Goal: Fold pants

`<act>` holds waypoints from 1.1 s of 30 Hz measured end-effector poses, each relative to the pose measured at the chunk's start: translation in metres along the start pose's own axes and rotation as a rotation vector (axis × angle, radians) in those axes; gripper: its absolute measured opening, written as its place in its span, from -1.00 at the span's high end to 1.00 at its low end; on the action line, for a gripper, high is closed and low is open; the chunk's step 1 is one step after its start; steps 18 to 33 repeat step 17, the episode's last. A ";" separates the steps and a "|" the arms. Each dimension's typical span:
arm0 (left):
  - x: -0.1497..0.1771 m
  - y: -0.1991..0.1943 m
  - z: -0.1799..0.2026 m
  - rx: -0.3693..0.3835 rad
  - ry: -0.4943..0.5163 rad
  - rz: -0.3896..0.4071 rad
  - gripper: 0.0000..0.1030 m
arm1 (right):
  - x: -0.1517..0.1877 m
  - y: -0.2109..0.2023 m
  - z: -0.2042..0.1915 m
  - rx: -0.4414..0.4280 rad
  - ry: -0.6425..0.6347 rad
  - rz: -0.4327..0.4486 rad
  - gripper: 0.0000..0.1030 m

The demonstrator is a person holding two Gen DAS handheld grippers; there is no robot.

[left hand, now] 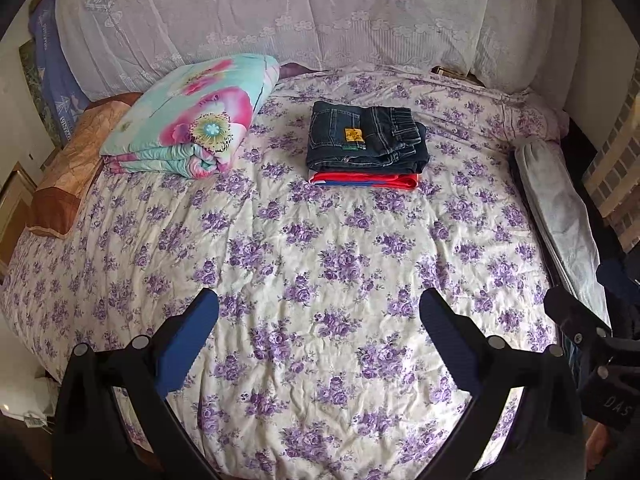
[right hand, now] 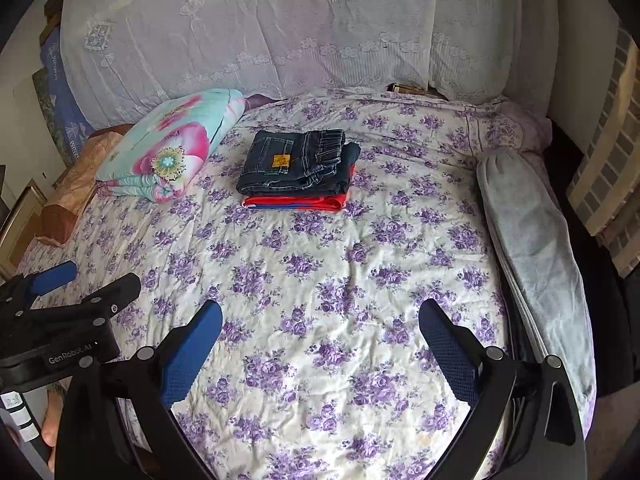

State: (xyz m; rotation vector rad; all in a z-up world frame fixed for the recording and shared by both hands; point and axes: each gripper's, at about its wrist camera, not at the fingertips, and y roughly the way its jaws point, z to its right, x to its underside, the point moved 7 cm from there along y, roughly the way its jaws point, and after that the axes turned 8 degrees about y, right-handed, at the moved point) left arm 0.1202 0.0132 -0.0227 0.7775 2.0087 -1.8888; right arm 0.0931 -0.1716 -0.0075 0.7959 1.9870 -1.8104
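Observation:
Folded dark denim jeans [left hand: 366, 138] with a yellow patch lie on top of a folded red and blue garment [left hand: 362, 181] at the far middle of the bed; both also show in the right wrist view, the jeans [right hand: 298, 164] above the red garment [right hand: 296, 202]. My left gripper [left hand: 319, 312] is open and empty, held above the floral bedspread well short of the stack. My right gripper [right hand: 320, 320] is open and empty too, at a similar distance. The left gripper also shows at the left edge of the right wrist view [right hand: 60, 292].
A folded floral quilt [left hand: 192, 120] lies far left beside a brown pillow [left hand: 72, 168]. A grey fabric roll [right hand: 532, 264] lies along the bed's right edge. A lace-covered headboard [left hand: 280, 12] stands behind. The purple-flowered bedspread [left hand: 320, 248] stretches between grippers and stack.

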 end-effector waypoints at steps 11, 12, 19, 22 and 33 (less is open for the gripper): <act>-0.007 0.007 0.001 0.017 -0.008 -0.011 -0.90 | -0.003 0.005 0.000 -0.007 -0.007 -0.001 -0.93; -0.008 0.007 0.002 0.017 -0.008 -0.011 -0.90 | -0.005 0.006 0.001 -0.006 -0.005 -0.002 -0.93; -0.010 0.009 0.005 0.019 -0.004 -0.016 -0.90 | -0.008 0.010 0.006 -0.008 0.010 -0.004 -0.93; -0.010 0.009 0.005 0.019 -0.004 -0.016 -0.90 | -0.008 0.010 0.006 -0.008 0.010 -0.004 -0.93; -0.010 0.009 0.005 0.019 -0.004 -0.016 -0.90 | -0.008 0.010 0.006 -0.008 0.010 -0.004 -0.93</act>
